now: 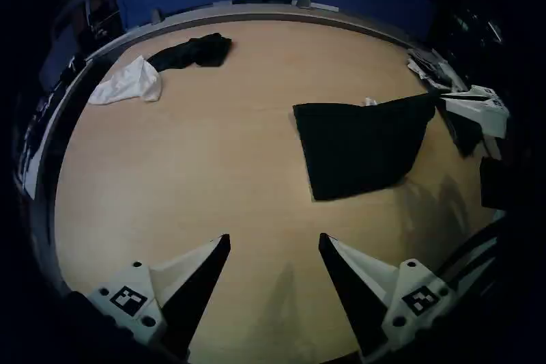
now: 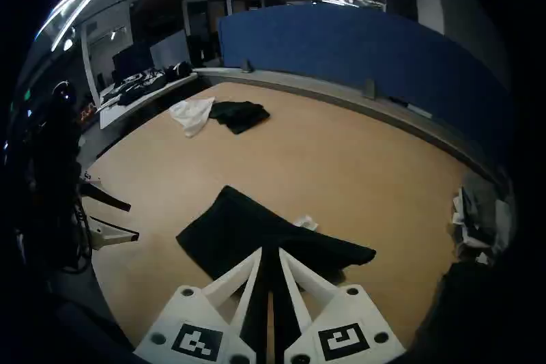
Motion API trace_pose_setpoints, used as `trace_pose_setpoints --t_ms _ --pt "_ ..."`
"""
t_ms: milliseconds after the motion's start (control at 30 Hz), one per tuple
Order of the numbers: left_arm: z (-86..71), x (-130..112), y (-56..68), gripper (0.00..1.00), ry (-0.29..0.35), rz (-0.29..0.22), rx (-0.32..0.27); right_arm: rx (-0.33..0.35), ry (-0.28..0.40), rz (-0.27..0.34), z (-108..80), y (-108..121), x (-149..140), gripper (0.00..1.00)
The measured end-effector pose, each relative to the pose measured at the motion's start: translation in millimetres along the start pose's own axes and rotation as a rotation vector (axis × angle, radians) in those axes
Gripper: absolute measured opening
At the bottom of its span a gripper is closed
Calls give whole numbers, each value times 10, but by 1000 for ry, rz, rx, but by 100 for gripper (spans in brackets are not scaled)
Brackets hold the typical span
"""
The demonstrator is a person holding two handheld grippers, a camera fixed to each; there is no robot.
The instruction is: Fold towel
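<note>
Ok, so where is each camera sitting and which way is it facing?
Left gripper view: rides the left gripper, low over the table, facing the black towel; its own open fingers show, with the right gripper at the towel's far edge.
Right gripper view: rides the right gripper, facing over the towel toward the blue partition; its own fingers show, closed on the towel.
Shared: the towel, the table, a white cloth and a dark cloth farther off.
</note>
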State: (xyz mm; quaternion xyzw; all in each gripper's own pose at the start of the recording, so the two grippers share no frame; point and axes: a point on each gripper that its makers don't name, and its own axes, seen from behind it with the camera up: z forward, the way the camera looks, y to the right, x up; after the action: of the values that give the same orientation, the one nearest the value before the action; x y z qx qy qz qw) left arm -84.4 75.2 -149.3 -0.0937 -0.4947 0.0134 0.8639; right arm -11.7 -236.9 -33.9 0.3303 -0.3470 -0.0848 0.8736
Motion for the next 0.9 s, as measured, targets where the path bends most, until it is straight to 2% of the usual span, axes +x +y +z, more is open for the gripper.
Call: trace_pose_setpoints --t_ms 467,900 --pt "-41 -25 -139 96 4 -31 9 79 -4 -54 284 -438 187 2" --pt "-50 -35 -288 97 5 -50 16 158 -37 -109 477 -805 181 2"
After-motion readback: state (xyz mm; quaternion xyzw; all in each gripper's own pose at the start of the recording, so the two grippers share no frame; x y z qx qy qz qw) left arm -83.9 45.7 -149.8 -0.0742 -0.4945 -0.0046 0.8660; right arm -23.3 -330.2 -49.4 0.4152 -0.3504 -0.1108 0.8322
